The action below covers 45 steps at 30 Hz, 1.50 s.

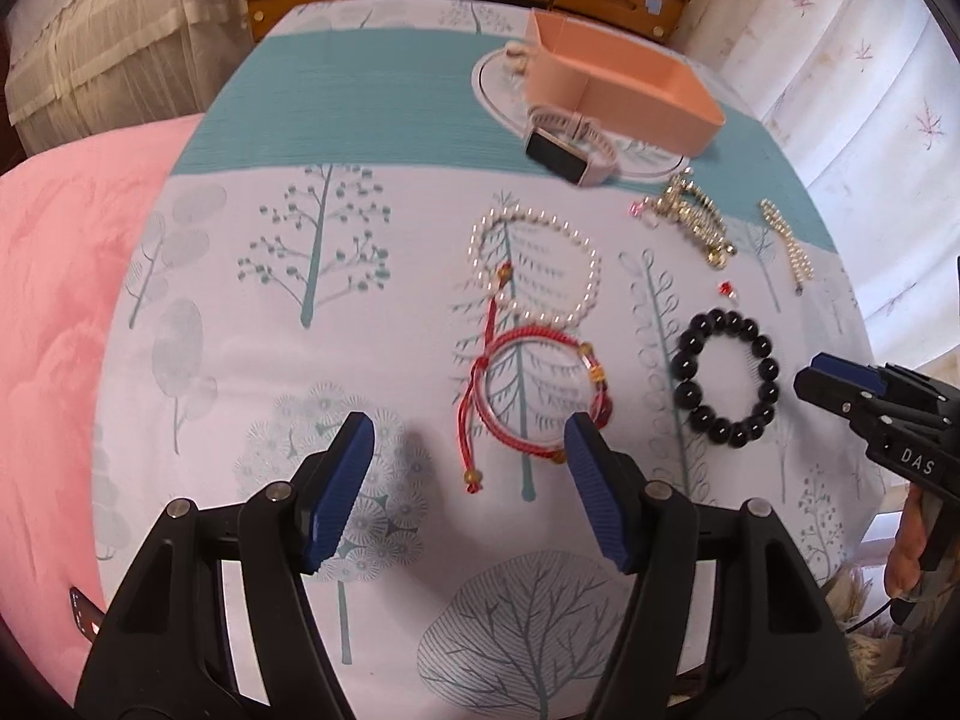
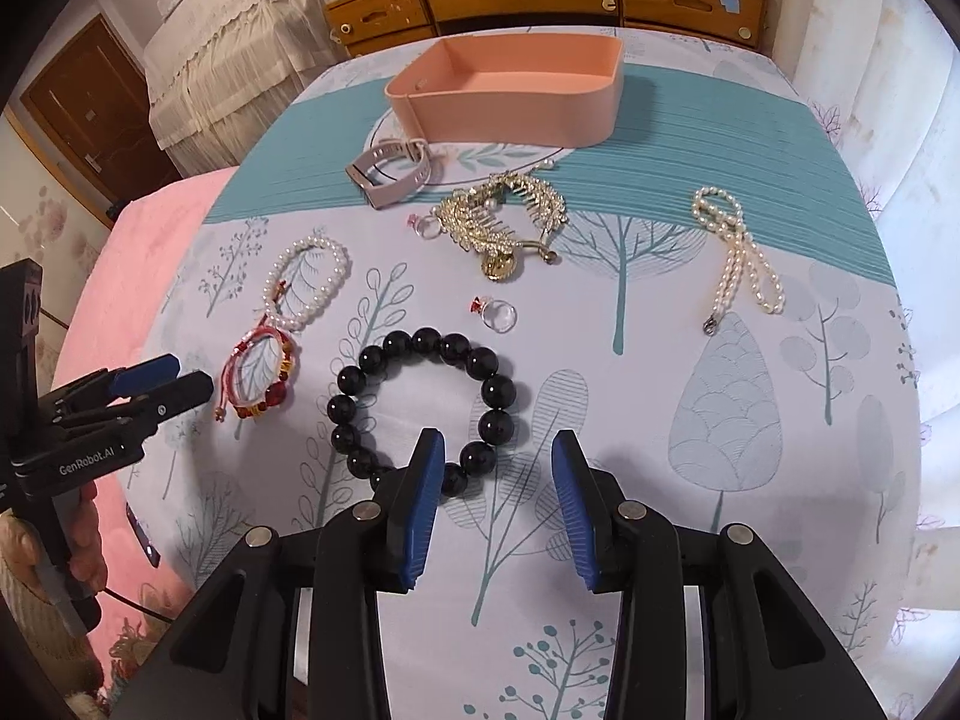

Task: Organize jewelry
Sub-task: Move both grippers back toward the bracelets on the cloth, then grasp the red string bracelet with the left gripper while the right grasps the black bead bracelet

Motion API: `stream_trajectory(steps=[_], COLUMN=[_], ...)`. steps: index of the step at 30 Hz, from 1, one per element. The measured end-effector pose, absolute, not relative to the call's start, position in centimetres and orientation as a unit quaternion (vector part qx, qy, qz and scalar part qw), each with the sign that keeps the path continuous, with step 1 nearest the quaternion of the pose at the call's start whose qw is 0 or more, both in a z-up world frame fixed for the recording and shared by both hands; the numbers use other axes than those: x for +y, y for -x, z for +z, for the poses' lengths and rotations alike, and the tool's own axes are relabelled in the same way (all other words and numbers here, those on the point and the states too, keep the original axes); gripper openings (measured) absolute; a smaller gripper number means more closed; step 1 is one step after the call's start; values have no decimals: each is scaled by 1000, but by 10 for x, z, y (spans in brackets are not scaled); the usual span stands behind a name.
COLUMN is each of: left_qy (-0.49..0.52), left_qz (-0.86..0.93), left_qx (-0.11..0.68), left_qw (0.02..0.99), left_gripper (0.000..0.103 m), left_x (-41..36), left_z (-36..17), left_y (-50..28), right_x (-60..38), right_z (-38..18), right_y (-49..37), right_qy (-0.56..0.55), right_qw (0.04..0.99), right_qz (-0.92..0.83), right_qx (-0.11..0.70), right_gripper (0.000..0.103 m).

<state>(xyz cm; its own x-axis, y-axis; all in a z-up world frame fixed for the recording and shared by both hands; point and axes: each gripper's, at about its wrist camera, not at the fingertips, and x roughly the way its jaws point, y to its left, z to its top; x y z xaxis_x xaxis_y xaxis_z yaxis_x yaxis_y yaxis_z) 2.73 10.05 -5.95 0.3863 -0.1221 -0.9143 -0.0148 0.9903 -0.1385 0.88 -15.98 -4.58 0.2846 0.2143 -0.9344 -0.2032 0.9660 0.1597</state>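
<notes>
Jewelry is spread on a tree-print tablecloth (image 1: 288, 300). My left gripper (image 1: 469, 426) hangs open just above a red cord bracelet (image 1: 528, 336); the bracelet's knotted tail lies between the fingers and nothing is gripped. A white pearl bracelet (image 1: 594, 264) touches the red one on its far side. My right gripper (image 2: 498, 438) is open over the near edge of a black bead bracelet (image 2: 498, 387), with its left finger overlapping the beads. Farther back stands an empty pink box (image 2: 510, 108), and a grey-pink watch (image 2: 396, 174) lies in front of it.
A gold hair comb (image 2: 504, 216), a pearl necklace (image 2: 738, 252) and two clear rings with red stones (image 2: 501, 315) (image 2: 429, 225) lie mid-table. The box stands on a clear round plate (image 1: 498, 84). A pink blanket (image 1: 60, 300) lies left, with a wooden dresser (image 2: 540, 0) behind.
</notes>
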Motion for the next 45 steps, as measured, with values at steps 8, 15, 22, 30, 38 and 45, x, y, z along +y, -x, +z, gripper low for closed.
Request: stream_trajectory(steps=[8, 15, 22, 30, 38, 45], left_qy=[65, 59, 19, 33, 44, 40], left_qz=[-40, -43, -34, -39, -49, -60], left_qx=[568, 573, 570, 569, 548, 525], left_qw=[820, 816, 821, 820, 834, 848], left_gripper=[43, 35, 7, 4, 4, 4], left_x=[93, 87, 75, 74, 68, 61], left_z=[-75, -81, -82, -80, -58, -32], left_y=[-41, -46, -52, -52, -50, -51], right_x=[-152, -148, -139, -137, -145, -146], right_z=[-62, -72, -77, -74, -50, -21], right_y=[-18, -26, -28, -20, -16, -17], right_qy=[5, 11, 35, 36, 11, 9], right_qw=[796, 797, 807, 816, 831, 846], right_qz=[123, 120, 121, 144, 162, 171], right_qx=[592, 592, 577, 559, 532, 504], right_gripper=[38, 38, 24, 15, 15, 15])
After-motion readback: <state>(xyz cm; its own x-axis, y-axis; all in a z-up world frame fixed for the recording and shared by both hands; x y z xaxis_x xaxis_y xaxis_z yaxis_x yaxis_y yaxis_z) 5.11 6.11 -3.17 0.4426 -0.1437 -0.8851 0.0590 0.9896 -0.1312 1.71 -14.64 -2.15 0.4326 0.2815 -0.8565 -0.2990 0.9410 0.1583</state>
